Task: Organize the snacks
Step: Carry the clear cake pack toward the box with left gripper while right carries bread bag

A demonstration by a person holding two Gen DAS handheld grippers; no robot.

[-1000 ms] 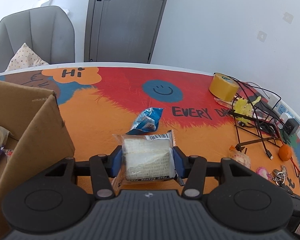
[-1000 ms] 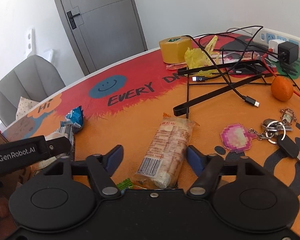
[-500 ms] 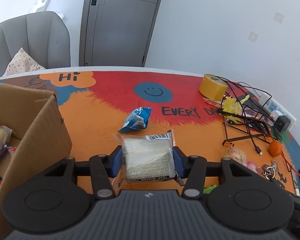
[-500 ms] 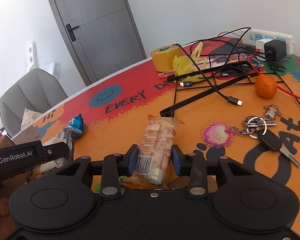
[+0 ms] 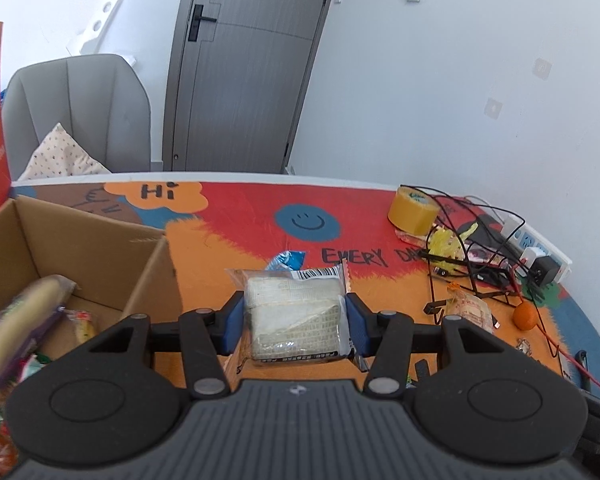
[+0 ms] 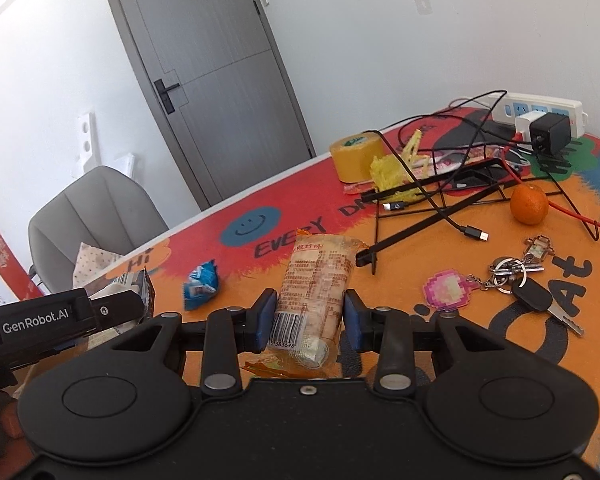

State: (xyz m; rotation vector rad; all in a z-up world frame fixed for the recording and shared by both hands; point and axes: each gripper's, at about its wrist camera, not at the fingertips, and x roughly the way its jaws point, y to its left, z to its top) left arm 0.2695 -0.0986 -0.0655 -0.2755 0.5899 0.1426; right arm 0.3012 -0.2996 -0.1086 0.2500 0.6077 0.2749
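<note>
Lifted clear of the desk since a second ago: biscuit roll, clear-wrapped, barcode near the base, now clamped in the right gripper, which stood open around it before. Pale square wafer pack gripped throughout by the left gripper, now nearer the cardboard box half-filled with snacks. Likely both bound for the box

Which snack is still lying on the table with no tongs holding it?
The small blue snack packet, crumpled near the smiley face. The white square packet is in the left tongs, and the long cracker roll is in the right tongs.
</note>
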